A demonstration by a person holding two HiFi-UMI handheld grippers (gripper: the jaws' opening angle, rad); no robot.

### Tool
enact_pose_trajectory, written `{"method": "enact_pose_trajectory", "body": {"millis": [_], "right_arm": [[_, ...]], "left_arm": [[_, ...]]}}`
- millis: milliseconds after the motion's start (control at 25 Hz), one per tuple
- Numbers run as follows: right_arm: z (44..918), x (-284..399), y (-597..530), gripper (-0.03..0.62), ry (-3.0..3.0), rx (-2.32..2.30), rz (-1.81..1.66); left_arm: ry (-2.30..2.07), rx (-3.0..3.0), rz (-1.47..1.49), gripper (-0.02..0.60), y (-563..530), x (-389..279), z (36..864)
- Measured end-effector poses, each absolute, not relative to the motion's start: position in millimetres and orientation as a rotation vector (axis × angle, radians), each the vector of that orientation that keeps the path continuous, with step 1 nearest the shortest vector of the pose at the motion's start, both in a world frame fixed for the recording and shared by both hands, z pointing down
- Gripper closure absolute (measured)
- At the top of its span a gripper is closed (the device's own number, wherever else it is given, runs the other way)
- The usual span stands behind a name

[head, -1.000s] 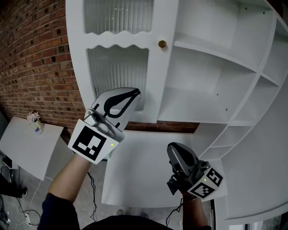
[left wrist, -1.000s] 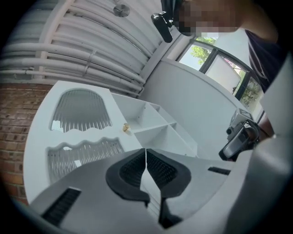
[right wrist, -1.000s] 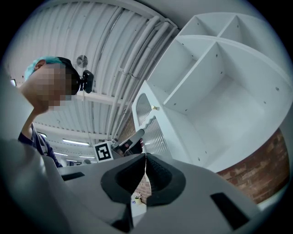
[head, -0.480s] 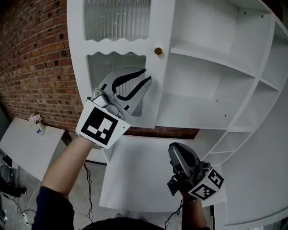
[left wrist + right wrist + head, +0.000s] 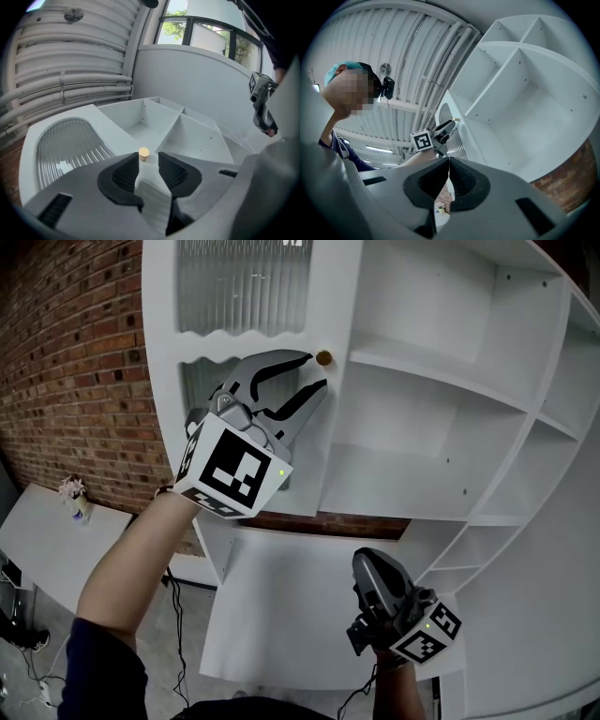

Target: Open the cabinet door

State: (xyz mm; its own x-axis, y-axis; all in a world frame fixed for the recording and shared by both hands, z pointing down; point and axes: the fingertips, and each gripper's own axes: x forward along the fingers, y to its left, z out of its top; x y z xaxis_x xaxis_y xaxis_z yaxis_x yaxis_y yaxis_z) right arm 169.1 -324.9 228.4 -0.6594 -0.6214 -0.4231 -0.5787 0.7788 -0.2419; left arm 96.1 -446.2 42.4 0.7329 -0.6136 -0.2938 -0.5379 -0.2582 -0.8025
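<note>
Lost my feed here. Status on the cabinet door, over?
Left claw just been opening, knob at its mouth, ungripped. Right claw shut, empty. Nothing blocking door.

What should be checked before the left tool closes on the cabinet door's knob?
1. Left tool jaws apart: ok. They have just been opening, and nothing is between them.
2. Small round brass knob inside the jaws: not ok. It sits just beyond the tips, nearer one jaw.
3. White cabinet door with ribbed glass panels waiting to be pulled: ok, it looks closed.
4. Right tool out of the way: ok. It is shut, empty and low, away from the door.
</note>
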Motion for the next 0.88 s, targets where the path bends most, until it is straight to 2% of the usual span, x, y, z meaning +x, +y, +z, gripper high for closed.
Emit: {"method": "enact_pose_trajectory", "body": {"millis": [560, 880], "right_arm": [[230, 185, -328, 0.568, 2.468, -0.907, -0.124], [233, 186, -326, 0.568, 2.467, -0.906, -0.133]], "left_arm": [[0.925, -1.834, -0.160, 0.459, -462, 114, 27], [0.957, -1.823, -0.177, 0.492, -464, 114, 27]]}}
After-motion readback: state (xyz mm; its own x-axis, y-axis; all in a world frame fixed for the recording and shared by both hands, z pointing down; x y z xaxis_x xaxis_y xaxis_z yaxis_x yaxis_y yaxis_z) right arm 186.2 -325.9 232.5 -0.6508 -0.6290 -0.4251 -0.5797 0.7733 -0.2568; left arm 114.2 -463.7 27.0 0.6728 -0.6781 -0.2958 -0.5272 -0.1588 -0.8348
